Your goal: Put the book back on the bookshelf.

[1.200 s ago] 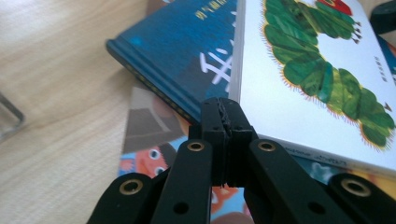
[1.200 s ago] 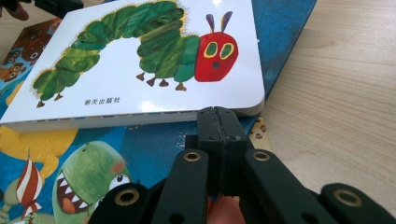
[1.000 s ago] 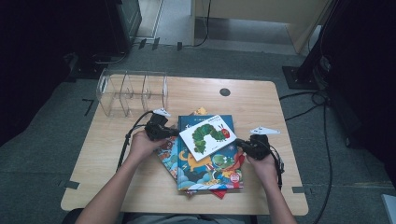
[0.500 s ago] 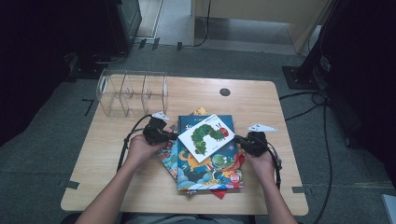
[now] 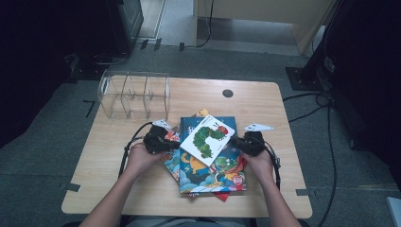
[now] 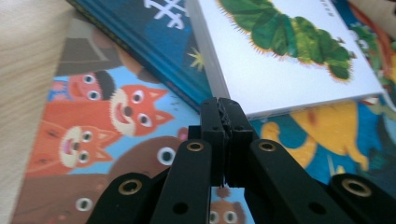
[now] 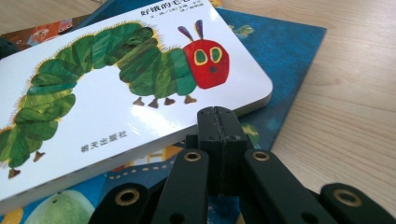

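White caterpillar board book point(image 5: 207, 139) sits on top of the book stack point(image 5: 208, 170) at mid-table, rotated off the stack's axes: long axis runs diagonally from near-left to far-right in the high view, caterpillar's red head at the far-right end. Left gripper point(image 5: 176, 144) is at the book's left long edge, right gripper point(image 5: 235, 142) at its right edge near the head corner. In the left gripper view the left gripper's point(image 6: 223, 105) jaws are pressed together with nothing between them, tips right at the white book's point(image 6: 285, 56) edge over the fox-cover book point(image 6: 107, 121). In the right gripper view the right gripper point(image 7: 219, 114) is likewise clamped closed and empty, tips butting the book's point(image 7: 116, 88) thick side near the rounded corner. Blue book point(image 7: 275, 51) lies directly under it, sticking out beyond the corner. Bare table point(image 5: 265, 101) to the right and beyond the stack; clear divided organiser point(image 5: 134, 94) stands at the far left, well apart from the books. Cover text: Chinese title line along the top edge, partly cut off; small black characters near the bottom edge, too small to read reliably.
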Tool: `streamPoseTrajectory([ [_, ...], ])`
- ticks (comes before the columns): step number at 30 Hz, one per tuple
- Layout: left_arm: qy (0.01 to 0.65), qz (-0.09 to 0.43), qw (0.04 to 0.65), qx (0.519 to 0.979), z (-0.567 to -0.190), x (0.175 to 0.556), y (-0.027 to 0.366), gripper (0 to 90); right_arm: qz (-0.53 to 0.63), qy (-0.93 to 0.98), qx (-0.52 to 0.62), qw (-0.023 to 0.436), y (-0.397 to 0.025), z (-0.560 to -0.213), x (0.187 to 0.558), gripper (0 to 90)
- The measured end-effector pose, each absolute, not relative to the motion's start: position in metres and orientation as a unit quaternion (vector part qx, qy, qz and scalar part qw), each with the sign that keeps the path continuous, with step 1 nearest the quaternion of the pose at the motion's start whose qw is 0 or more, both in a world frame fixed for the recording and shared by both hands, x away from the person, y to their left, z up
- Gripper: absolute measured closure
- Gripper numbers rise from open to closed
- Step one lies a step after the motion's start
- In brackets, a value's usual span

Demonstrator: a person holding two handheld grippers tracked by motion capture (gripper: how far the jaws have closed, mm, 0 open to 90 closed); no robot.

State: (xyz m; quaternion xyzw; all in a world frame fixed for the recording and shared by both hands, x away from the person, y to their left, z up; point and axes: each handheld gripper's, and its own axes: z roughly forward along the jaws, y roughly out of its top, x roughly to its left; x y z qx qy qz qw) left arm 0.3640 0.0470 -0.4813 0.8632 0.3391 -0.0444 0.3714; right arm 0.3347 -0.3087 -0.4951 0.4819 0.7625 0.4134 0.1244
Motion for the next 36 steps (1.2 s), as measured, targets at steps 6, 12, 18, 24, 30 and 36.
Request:
streamPoseTrajectory([
  [6,0.34,-0.046,0.366,0.865,-0.48,0.354,0.048,89.9,0.413,0.773,0.467,0.117,-0.3,-0.494,0.339,90.0],
  [12,0.346,-0.044,0.364,0.863,-0.478,0.344,0.048,89.5,0.415,0.78,0.455,0.112,-0.291,-0.494,0.343,90.0],
  [18,0.353,-0.04,0.356,0.864,-0.477,0.336,0.049,88.1,0.416,0.787,0.444,0.102,-0.283,-0.494,0.348,90.0],
  [24,0.361,-0.031,0.345,0.866,-0.475,0.333,0.052,83.1,0.419,0.789,0.44,0.095,-0.277,-0.494,0.351,90.0],
  [30,0.387,-0.032,0.348,0.853,-0.474,0.339,0.058,63.5,0.415,0.795,0.431,0.101,-0.272,-0.494,0.351,90.0],
  [36,0.405,-0.019,0.373,0.835,-0.47,0.347,0.065,46.3,0.411,0.797,0.432,0.097,-0.273,-0.492,0.349,90.0],
])
